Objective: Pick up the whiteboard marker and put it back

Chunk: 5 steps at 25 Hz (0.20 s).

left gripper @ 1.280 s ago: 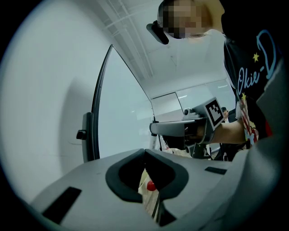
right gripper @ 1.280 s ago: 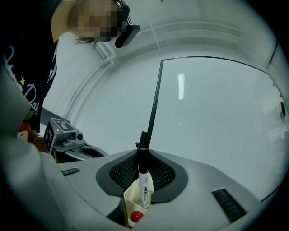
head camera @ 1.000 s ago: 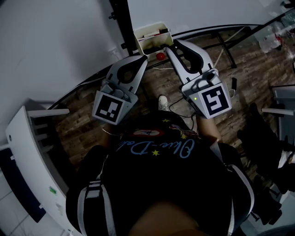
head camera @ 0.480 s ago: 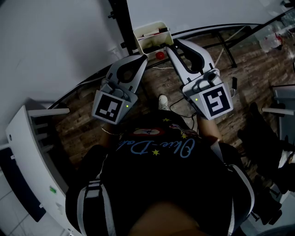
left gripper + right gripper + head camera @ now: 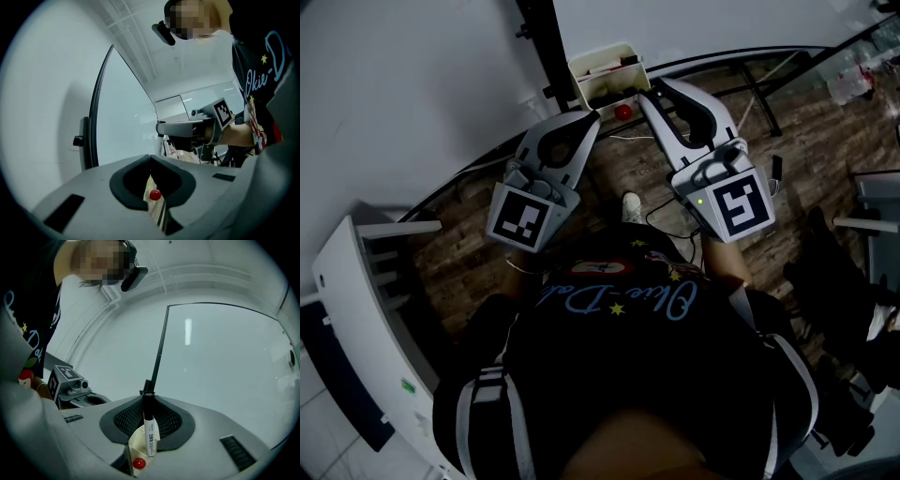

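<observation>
In the right gripper view, the whiteboard marker (image 5: 149,430) stands upright with a black cap and a white printed barrel. My right gripper (image 5: 149,411) is shut on it. Just beyond the marker's lower end is the cream marker tray (image 5: 135,440), with a red round knob (image 5: 138,463) below it. In the head view the right gripper (image 5: 645,90) reaches to the tray (image 5: 600,71) at the whiteboard's foot, and the marker itself is hidden. My left gripper (image 5: 593,118) is shut and empty, with its tips just short of the tray. The red knob (image 5: 154,194) shows through its jaw gap.
The whiteboard (image 5: 220,362) fills the view ahead, with a black frame post (image 5: 546,47) beside the tray. A white rack (image 5: 356,281) stands at the left. Cables (image 5: 661,220) and dark stand legs (image 5: 759,94) lie on the wood floor.
</observation>
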Tool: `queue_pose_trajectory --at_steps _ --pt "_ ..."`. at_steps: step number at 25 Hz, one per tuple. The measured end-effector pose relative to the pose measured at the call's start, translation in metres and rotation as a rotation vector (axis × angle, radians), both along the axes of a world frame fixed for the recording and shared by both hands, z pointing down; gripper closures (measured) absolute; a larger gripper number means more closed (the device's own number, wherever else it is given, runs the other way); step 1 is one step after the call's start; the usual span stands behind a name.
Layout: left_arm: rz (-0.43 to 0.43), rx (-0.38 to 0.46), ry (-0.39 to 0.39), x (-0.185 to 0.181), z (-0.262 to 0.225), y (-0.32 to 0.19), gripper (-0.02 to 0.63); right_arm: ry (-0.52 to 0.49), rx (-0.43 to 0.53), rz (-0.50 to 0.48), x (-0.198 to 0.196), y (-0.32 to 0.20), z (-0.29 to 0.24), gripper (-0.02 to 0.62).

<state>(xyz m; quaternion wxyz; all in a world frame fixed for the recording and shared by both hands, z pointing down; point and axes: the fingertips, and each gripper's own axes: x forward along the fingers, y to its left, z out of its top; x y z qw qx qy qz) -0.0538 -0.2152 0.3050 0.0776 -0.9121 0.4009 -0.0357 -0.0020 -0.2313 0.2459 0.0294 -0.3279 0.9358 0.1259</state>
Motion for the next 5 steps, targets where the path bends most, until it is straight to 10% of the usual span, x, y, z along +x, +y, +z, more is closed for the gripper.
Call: queue_pose_trajectory --at_steps 5 --pt "-0.004 -0.007 0.0 0.0013 0.0005 0.0009 0.591 -0.004 0.0 -0.001 0.0017 0.0008 -0.0009 0.517"
